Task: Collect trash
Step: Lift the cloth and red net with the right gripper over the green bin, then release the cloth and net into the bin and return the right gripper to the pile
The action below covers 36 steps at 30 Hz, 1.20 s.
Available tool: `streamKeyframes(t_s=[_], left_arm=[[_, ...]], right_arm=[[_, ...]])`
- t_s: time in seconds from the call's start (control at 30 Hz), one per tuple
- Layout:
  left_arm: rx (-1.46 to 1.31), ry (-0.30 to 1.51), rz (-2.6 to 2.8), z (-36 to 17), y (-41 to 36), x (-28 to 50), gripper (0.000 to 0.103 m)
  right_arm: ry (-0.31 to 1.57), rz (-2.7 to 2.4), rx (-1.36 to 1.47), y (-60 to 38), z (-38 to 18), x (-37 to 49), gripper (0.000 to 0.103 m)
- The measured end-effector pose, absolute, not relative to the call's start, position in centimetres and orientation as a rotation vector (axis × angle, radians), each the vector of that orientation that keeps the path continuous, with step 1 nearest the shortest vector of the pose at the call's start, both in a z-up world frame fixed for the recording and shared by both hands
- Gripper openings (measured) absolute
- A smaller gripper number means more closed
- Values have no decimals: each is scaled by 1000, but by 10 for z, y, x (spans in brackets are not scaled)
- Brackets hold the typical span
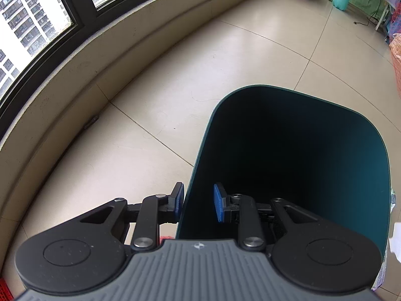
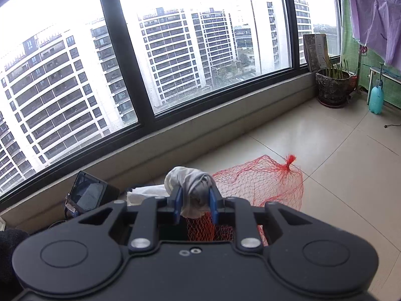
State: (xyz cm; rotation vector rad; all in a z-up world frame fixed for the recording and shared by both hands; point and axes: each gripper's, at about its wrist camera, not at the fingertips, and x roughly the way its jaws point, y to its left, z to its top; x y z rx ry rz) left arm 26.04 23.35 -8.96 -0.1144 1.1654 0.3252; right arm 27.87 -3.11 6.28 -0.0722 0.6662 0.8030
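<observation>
Right wrist view showed the right gripper [image 2: 194, 202] pinching a crumpled grey wad [image 2: 189, 178] above the red mesh bag [image 2: 260, 180], while the left gripper [image 1: 196, 204] clamped the dark bin [image 1: 288, 163] wall, so carrying the wad over the bin's mouth seemed next.

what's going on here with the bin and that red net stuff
A person with a gripper in each hand is collecting trash on a tiled balcony floor by a big window. The left gripper grips the near rim of a dark green bin, one pad outside the wall and one inside. The right gripper is shut on a crumpled grey wad, with a red mesh bag hanging at it. Nothing shows inside the dark bin yet.
</observation>
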Motion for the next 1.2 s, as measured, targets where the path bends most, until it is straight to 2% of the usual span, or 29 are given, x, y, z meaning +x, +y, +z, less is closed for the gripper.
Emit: streamKeyframes(t_s=[0.23, 0.57, 0.97, 1.17, 1.2], left_arm=[[-101, 1160, 318, -92, 233, 258, 25], [-87, 1165, 300, -93, 231, 257, 25], [-44, 1211, 227, -96, 231, 244, 25], [-30, 1244, 206, -104, 232, 239, 25], [-21, 1245, 204, -105, 231, 239, 25]], right_arm=[[797, 819, -89, 6, -3, 295, 22], [959, 793, -334, 49, -88, 281, 21], [1009, 814, -516, 77, -126, 247, 23], [1027, 775, -542, 80, -135, 241, 31], [1027, 770, -543, 81, -135, 244, 36]])
